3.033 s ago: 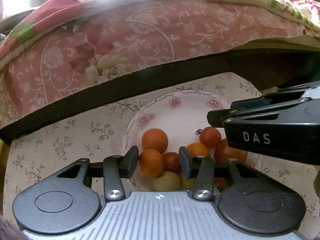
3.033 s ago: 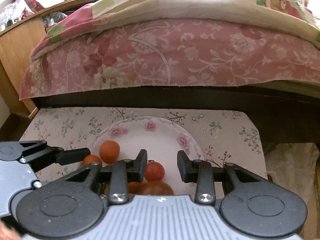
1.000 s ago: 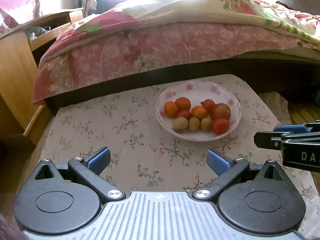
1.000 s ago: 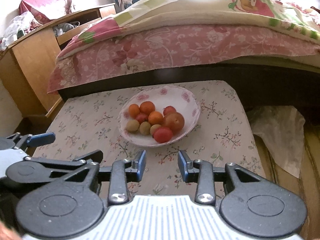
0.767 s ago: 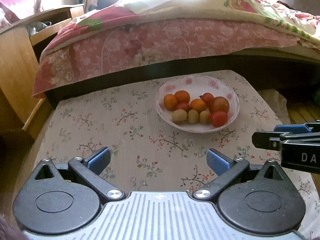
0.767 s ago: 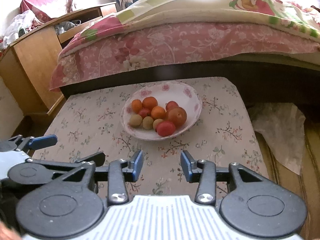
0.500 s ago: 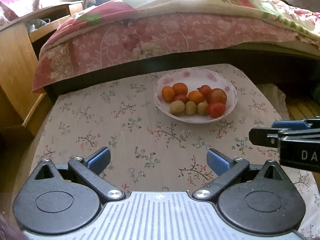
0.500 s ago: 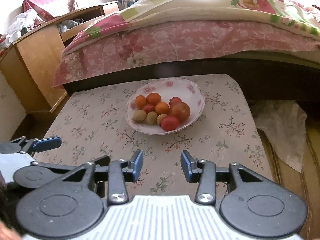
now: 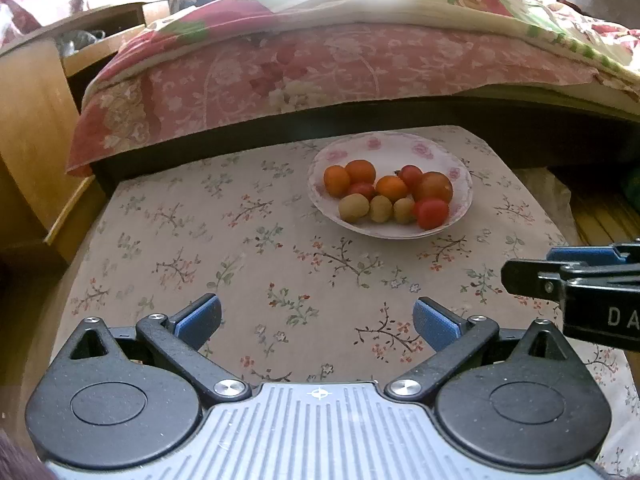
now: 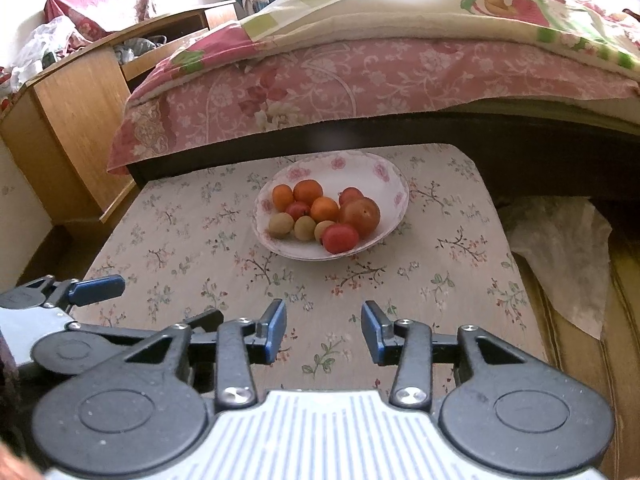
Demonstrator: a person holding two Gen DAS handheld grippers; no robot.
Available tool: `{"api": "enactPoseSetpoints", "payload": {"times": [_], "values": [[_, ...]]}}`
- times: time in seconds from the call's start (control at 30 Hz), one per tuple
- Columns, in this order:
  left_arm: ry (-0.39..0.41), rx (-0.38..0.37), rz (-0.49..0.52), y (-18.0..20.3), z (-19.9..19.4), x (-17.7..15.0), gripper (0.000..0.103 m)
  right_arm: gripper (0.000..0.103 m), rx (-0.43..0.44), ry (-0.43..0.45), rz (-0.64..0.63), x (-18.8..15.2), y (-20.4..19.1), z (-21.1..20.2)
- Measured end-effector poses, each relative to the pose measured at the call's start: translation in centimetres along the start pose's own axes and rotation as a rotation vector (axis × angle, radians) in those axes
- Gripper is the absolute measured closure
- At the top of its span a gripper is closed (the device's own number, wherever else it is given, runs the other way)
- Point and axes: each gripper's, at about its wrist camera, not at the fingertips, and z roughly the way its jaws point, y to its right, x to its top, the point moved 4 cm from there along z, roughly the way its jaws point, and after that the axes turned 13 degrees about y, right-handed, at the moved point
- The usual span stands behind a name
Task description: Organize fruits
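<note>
1. Left gripper (image 9: 316, 322), black two-finger claw with blue pads; I read its jaws as spread wide, nothing between them, only floral cloth beneath.
2. Right gripper (image 10: 323, 330), same make; jaws parted to a moderate gap, narrower than the left's, holding nothing.
3. White shallow ceramic bowl with pink rose rim (image 9: 460, 172); lies straight ahead of both claws and well apart from them; ahead and slightly to the right of my left claw, ahead and almost on the centre line of my right claw; round, so no long axis to line up with.
4. Nearer hand: I judge the right, marginally, since the bowl sits more squarely in front of it; the difference is small.
5. Contents of the bowl, all fruit gathered together, none loose on the cloth:
   - small orange round fruits (image 10: 307, 191); 3 counted.
   - small red round fruits (image 10: 340, 238); 3 counted, one part hidden among the oranges.
   - larger orange-red tomato-like fruit (image 10: 362, 214); 1.
   - small yellow-tan oval fruits (image 10: 280, 225); 3, in a row on the side nearest the claws.
6. Beige table cover with floral sprigs (image 10: 200, 248); 1; carries the bowl.
7. Judgement: the sorting into the bowl looks finished.
</note>
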Motion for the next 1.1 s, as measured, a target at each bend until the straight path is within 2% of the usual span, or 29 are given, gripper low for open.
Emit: {"api": "enactPoseSetpoints", "payload": {"times": [0.53,1.1], "values": [[-0.033,0.013,-0.024,-0.3,-1.3,-1.9,0.000,0.061,-0.022,-0.051,-0.006,-2.5,-0.5,-1.3],[-0.027,0.012,-0.044,-0.2,-3.4,-3.0,0.000,0.061,-0.038,-0.083,0.004,-4.5,-0.7,-2.8]]}}
